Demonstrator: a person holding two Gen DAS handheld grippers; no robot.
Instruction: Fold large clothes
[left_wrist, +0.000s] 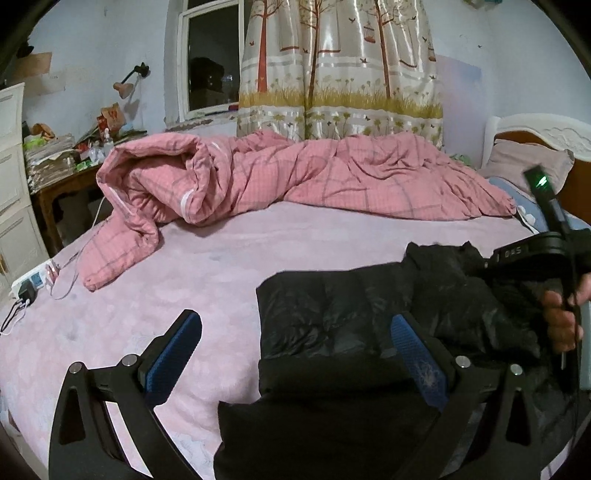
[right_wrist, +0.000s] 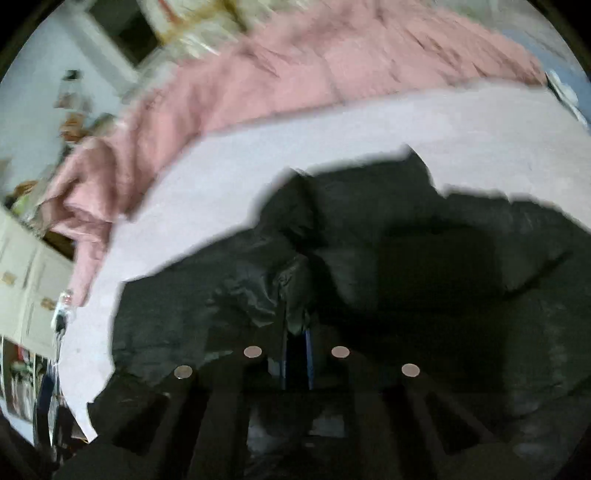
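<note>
A large black puffer jacket (left_wrist: 343, 317) lies partly folded on the pink bed sheet (left_wrist: 166, 280). My left gripper (left_wrist: 295, 347) is open, its blue-padded fingers (left_wrist: 173, 354) spread over the jacket's left edge, holding nothing. My right gripper (right_wrist: 295, 332) is shut on a fold of the black jacket (right_wrist: 406, 258), its blue pads pressed together on the fabric. In the left wrist view the right gripper's body (left_wrist: 546, 229) and the hand holding it show at the far right, above the jacket. The right wrist view is motion-blurred.
A crumpled pink checked quilt (left_wrist: 295, 173) lies across the far side of the bed. A power strip with a charger (left_wrist: 33, 284) sits at the bed's left edge. A cluttered side table (left_wrist: 70, 155) and white drawers stand left. Pillows and headboard (left_wrist: 532, 155) are at right.
</note>
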